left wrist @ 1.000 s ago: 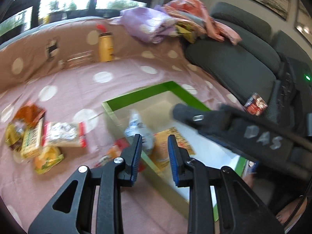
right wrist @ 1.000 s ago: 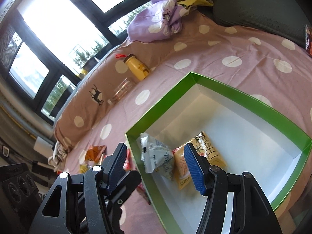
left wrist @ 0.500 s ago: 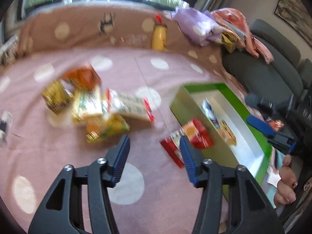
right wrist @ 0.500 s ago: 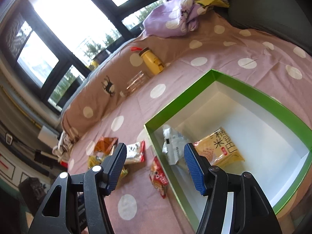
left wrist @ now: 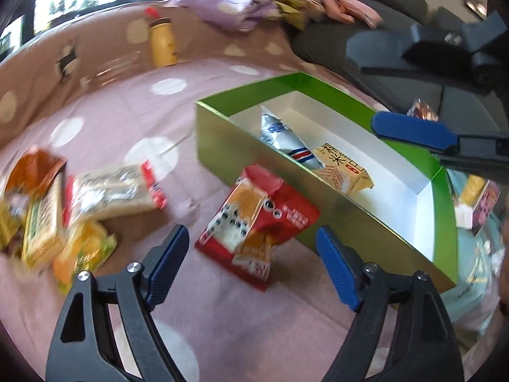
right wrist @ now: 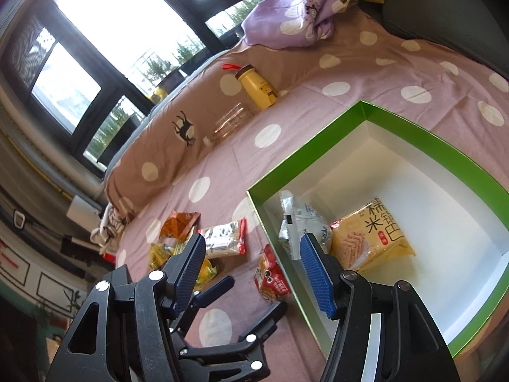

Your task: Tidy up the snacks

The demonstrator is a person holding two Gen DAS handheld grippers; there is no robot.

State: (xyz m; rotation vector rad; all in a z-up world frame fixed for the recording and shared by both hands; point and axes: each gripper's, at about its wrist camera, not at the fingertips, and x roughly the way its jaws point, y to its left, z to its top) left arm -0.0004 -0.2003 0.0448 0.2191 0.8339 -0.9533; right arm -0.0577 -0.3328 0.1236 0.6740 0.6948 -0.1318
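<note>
The left hand-held gripper (left wrist: 251,258) hangs low over the pink polka-dot bedspread (left wrist: 133,102), its blue-padded jaws spread wide and holding nothing. Just beyond its fingertips, at 12 o'clock in the left wrist view, a crumpled red snack packet (left wrist: 257,219) leans against the outer wall of the shallow green cardboard box with a white inside (left wrist: 254,149).

Inside the box, a silver-grey foil snack bag (right wrist: 302,222) stands against the near-left wall, and a flat yellow rice-cracker packet (right wrist: 372,235) lies beside it, touching.

The right hand-held gripper (right wrist: 251,270) hovers above the box's near corner, jaws released and empty; from the left wrist camera, one of its blue pads (left wrist: 413,132) shows at 2 o'clock over the box's far rim.

At 9 o'clock of the left gripper, a loose heap of snacks waits on the bedspread: a white-and-red packet (left wrist: 117,187), an orange packet (left wrist: 35,172) and several yellow-green ones (left wrist: 82,248), blurred.

Farther back, at 11 o'clock, a yellow bottle (right wrist: 257,87) lies on the bedspread, with a clear glass jar (right wrist: 232,121) near it.
</note>
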